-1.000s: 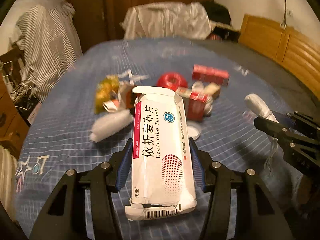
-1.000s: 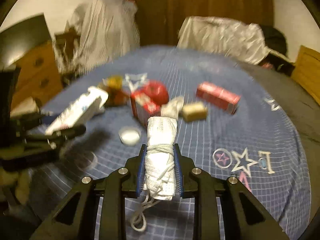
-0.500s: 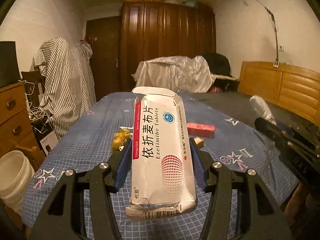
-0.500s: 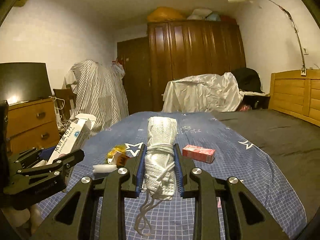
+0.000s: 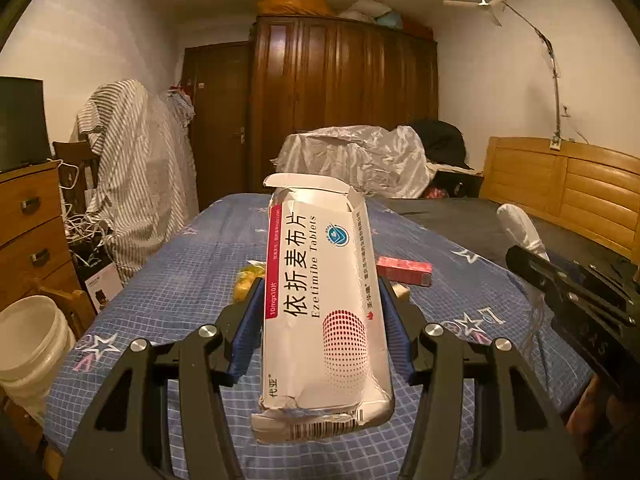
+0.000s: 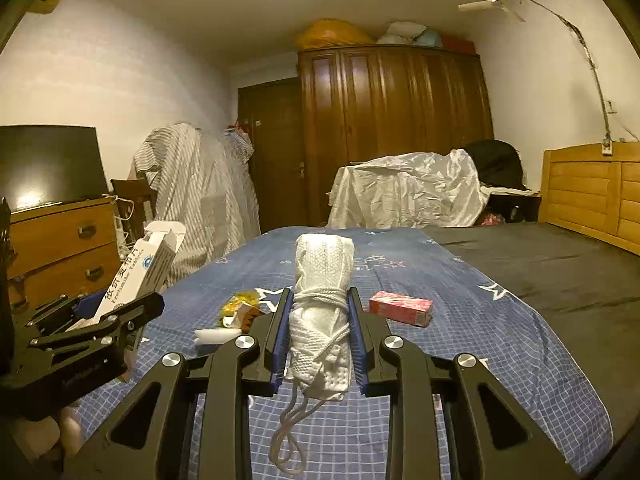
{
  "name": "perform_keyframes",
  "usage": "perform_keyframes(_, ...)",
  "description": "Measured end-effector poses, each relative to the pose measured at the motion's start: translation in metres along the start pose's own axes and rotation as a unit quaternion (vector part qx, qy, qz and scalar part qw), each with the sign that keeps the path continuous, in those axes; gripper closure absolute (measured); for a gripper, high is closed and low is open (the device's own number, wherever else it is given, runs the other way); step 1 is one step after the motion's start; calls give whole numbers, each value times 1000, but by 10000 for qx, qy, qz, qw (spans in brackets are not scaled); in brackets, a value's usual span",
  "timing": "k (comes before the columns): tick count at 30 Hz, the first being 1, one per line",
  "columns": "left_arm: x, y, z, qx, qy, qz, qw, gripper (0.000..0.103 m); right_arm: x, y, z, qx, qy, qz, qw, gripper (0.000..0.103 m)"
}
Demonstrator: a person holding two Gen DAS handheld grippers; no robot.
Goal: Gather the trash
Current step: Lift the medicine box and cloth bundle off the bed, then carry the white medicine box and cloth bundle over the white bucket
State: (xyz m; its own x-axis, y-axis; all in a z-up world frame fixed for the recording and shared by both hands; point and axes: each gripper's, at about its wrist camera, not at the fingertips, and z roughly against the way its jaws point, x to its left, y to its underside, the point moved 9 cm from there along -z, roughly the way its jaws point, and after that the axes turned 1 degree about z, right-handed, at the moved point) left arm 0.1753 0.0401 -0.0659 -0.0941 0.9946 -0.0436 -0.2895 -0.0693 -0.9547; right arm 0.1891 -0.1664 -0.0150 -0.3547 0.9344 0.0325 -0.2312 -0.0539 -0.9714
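My left gripper (image 5: 320, 292) is shut on a white medicine box (image 5: 320, 280) with red print, torn at both ends, held up above the bed. In the right wrist view that same gripper (image 6: 120, 312) shows at the left with the box (image 6: 140, 272) sticking out of it. A rolled white mask (image 6: 322, 280) tied with its own string sits clamped in my right gripper (image 6: 320, 296), loops dangling below. The left wrist view shows the roll (image 5: 518, 224) and the right gripper (image 5: 532, 260) at its right edge.
On the blue checked bedsheet (image 5: 180, 280) lie a red carton (image 6: 400, 307), a yellow wrapper (image 6: 240, 304) and a white scrap (image 6: 214, 336). A white bucket (image 5: 28, 344) stands on the floor at the left, beside a wooden dresser (image 5: 28, 232). The wooden headboard (image 5: 568, 188) lies to the right.
Both grippers have lifted and tipped up from looking down at the litter on the bed to looking across the room. Each keeps hold of its item.
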Motion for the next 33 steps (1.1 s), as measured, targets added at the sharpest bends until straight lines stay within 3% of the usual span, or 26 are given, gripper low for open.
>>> perform_keyframes(5,37,-14,4,-83,-299,163,9994,50,22,-16,-23,-29,-344,120,9993,76)
perform_keyframes(14,116,-35,18,-219,-929,345,9948,50,106,-50,-58,-65,-1079,303,9937,76)
perform_keyframes(24,214,-44,47,-234,-1669,644,9836,50,234,-74,-88,126,-1951,598,9789,76)
perform_keyframes(33,312,-42,82,-87,-2362,1012,9664,50,386,-84,-118,533,-2787,1028,9534,76)
